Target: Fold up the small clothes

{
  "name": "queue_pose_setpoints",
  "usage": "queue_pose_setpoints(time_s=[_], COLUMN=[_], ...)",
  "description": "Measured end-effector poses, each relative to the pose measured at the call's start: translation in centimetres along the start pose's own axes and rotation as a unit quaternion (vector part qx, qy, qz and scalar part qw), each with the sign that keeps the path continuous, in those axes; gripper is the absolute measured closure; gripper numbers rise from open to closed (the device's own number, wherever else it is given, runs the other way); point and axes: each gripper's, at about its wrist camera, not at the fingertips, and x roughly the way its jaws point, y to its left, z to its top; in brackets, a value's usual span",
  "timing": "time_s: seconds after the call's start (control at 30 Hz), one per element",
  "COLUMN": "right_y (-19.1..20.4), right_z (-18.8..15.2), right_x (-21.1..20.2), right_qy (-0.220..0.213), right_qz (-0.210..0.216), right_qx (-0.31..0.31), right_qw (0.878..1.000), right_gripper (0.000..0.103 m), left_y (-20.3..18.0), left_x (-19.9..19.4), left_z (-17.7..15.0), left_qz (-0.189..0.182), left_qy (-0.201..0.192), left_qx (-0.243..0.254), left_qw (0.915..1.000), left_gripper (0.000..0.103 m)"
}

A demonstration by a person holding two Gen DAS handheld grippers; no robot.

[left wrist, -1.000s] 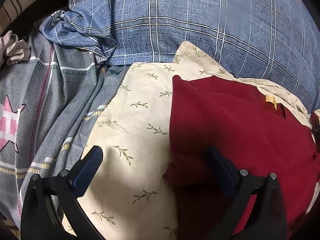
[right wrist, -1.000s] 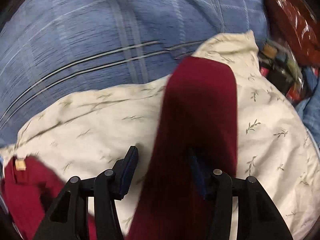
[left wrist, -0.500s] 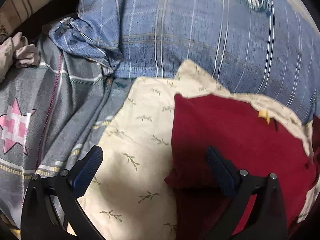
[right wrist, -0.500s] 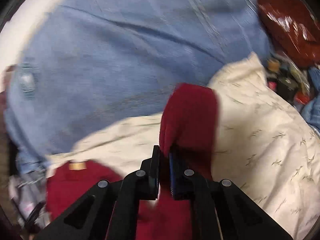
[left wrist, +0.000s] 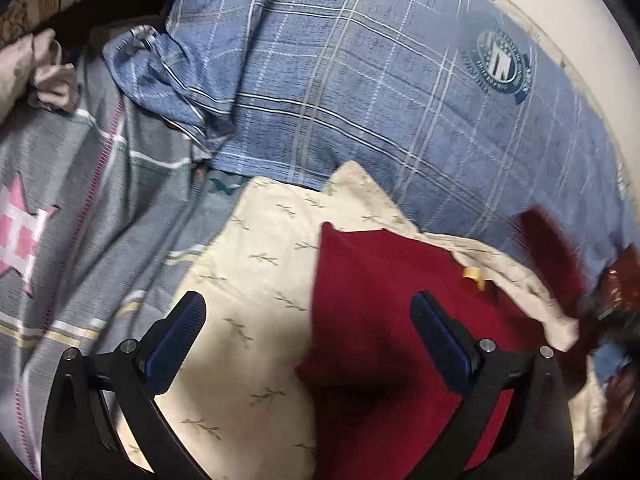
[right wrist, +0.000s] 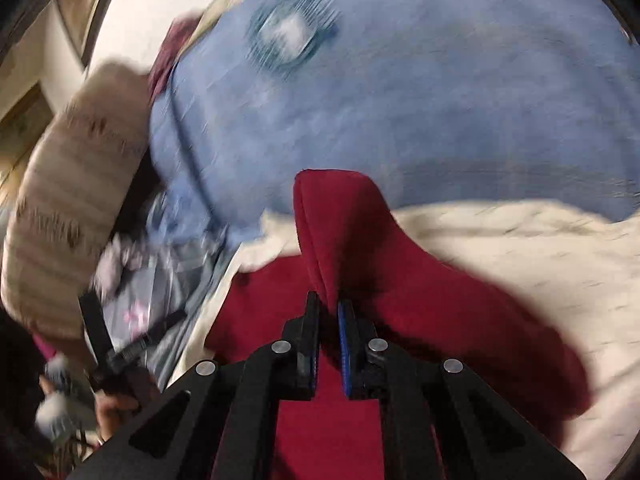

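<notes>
Right jaws: clenched on a raised fold of the dark red fabric garment point(right wrist: 352, 240); the right gripper point(right wrist: 329, 312) is seen with both pads pressed against the cloth, which stands up in a ridge ahead of them.
Left jaws: released and set wide; nothing is gripped by the left gripper point(left wrist: 308, 332), whose right finger is seen over the garment point(left wrist: 380, 300) and whose left finger is over the bare sheet.
Garment: laid partly flat on the cream sheet printed with small green sprigs point(left wrist: 248, 280), with one blurred red strip lifted at the right edge of the left wrist view; a small yellow tag point(left wrist: 472, 274) is seen near its upper edge.
Behind the sheet: a blue checked pillow with a round dark emblem point(left wrist: 360, 80) is touched by the sheet's far corner.
Left of the sheet: a grey striped quilt with a pink star point(left wrist: 80, 200) is spread beside it.
Picture quality: the right wrist view is heavily blurred, so its background is not readable in detail.
</notes>
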Motion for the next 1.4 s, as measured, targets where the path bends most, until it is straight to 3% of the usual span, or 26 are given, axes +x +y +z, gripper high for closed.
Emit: queue_pose_setpoints(time_s=[0.07, 0.13, 0.17, 0.27, 0.33, 0.4, 0.57, 0.63, 0.73, 0.77, 0.8, 0.87, 0.9, 1.1, 1.17, 1.27, 1.4], right_y=[1.2, 1.3, 1.2, 1.3, 0.9, -0.4, -5.0, -7.5, -10.1, -10.6, -11.0, -11.6, -11.7, -12.0, -11.9, -11.8, -12.8], right_z=[-3.0, -4.9, -5.6, -7.5, -8.8, -9.6, -10.0, -10.1, -10.6, -10.7, -10.7, -10.6, -10.6, -10.9, -10.8, -10.5, -8.7], right_x=[3.5, 6.2, 6.4, 2.9, -0.9, -4.3, -9.1, -9.8, -9.7, -9.6, -9.5, -9.5, -9.7, -9.6, -9.2, -8.0, -5.3], right_qy=[0.044, 0.105, 0.115, 0.073, 0.028, -0.019, -0.100, -0.107, -0.092, -0.088, -0.087, -0.090, -0.092, -0.087, -0.082, -0.073, -0.046], right_qz=[0.016, 0.022, 0.021, 0.017, 0.014, -0.003, -0.066, -0.075, -0.070, -0.076, -0.081, -0.077, -0.075, -0.089, -0.092, -0.091, -0.111], right_qx=[-0.003, 0.008, 0.012, 0.011, 0.018, 0.031, 0.088, 0.124, 0.156, 0.162, 0.166, 0.172, 0.176, 0.179, 0.181, 0.184, 0.202], right_qw=[0.999, 0.994, 0.993, 0.997, 0.999, 0.999, 0.989, 0.984, 0.981, 0.980, 0.979, 0.978, 0.977, 0.976, 0.976, 0.976, 0.972], right_gripper=[0.087, 0.066, 0.065, 0.059, 0.043, 0.036, 0.035, 0.034, 0.034, 0.034, 0.034, 0.034, 0.034, 0.034, 0.033, 0.029, 0.029], left_y=[-0.2, -0.6, -0.9, -1.9, -2.8, -4.3, -8.5, -9.9, -11.9, -12.4, -12.8, -13.3, -13.4, -13.3, -12.2, -9.6, -6.6], left_x=[0.0, -0.2, -0.4, -0.8, -0.5, 0.2, 3.4, 5.4, 8.2, 8.9, 9.6, 10.3, 10.1, 2.8, 1.0, 0.2, 2.4], left_z=[0.1, 0.1, 0.1, 0.0, 0.0, 0.1, 0.5, 0.6, 0.7, 0.6, 0.5, 0.5, 0.7, 3.0, 3.7, 3.4, 1.9], left_qz=[-0.011, -0.026, -0.035, -0.070, -0.088, -0.091, -0.072, -0.069, -0.051, -0.044, -0.035, -0.040, -0.053, -0.096, -0.093, -0.083, -0.054], left_qy=[0.002, 0.002, 0.003, 0.008, 0.024, 0.043, 0.080, 0.101, 0.127, 0.135, 0.146, 0.165, 0.169, 0.087, 0.069, 0.071, 0.092], left_qx=[-0.001, 0.005, 0.008, 0.020, 0.025, 0.041, 0.089, 0.100, 0.127, 0.135, 0.143, 0.143, 0.133, 0.135, 0.128, 0.113, 0.084], left_qw=[0.9999, 0.9997, 0.9993, 0.9973, 0.9955, 0.9940, 0.9902, 0.9875, 0.9823, 0.9805, 0.9783, 0.9751, 0.9752, 0.9823, 0.9850, 0.9876, 0.9907], left_gripper=[0.001, 0.001, 0.001, 0.001, 0.001, 0.001, 0.001, 0.003, 0.016, 0.029, 0.052, 0.085, 0.091, 0.091, 0.091, 0.091, 0.091])
